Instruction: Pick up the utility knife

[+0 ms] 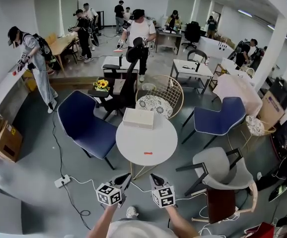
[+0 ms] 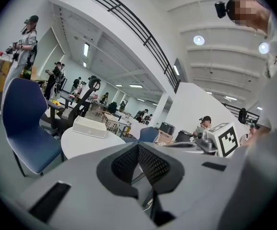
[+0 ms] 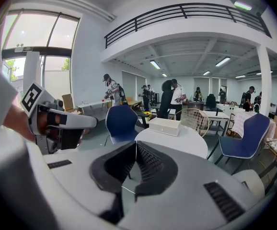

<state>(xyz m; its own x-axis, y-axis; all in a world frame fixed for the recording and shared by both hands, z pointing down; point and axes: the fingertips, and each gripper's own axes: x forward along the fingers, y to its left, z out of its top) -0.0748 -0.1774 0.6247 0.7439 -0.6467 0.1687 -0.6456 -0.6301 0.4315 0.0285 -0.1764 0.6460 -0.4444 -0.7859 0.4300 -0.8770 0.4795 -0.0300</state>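
The utility knife is a small red-orange bar lying on the near part of the round white table. Both grippers hang below the table's near edge, short of it and apart from the knife. My left gripper has its jaws together with nothing between them, as the left gripper view also shows. My right gripper is likewise shut and empty. From both gripper views the table appears edge-on ahead, and the knife cannot be made out there.
A white box lies at the table's far side. Chairs ring the table: blue at left, blue at right, grey near right, wire behind. A power strip with cables lies on the floor. Several people stand farther back.
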